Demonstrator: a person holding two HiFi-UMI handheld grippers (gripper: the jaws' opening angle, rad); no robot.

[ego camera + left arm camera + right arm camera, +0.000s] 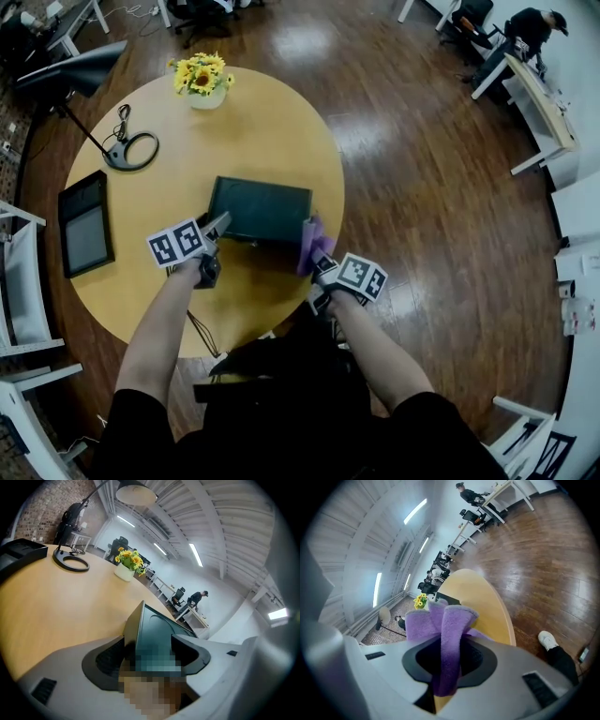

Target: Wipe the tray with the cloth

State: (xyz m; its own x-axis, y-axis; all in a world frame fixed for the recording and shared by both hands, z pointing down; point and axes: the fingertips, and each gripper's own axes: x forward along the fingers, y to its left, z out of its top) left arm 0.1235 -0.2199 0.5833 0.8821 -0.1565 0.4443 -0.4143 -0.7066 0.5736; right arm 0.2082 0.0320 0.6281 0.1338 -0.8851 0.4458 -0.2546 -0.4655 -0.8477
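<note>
A dark green tray (pixel 262 208) lies flat on the round wooden table (pixel 178 169). My left gripper (pixel 218 225) is at the tray's near left corner. In the left gripper view the tray (pixel 157 623) corner sits between the wide-apart jaws of the left gripper (pixel 151 649), and the pads do not press on it. A mosaic patch hides the part nearest the camera. My right gripper (pixel 317 262) is at the tray's right end, shut on a purple cloth (pixel 310 239). The cloth (pixel 447 630) stands up in a fold between the jaws of the right gripper (pixel 449 660).
A white pot of sunflowers (pixel 202 80) stands at the table's far side. A lamp's ring base (pixel 131 150) and a black flat device (pixel 84 225) are on the left. White chairs (pixel 23 281) stand left of the table. The table edge runs close under both hands.
</note>
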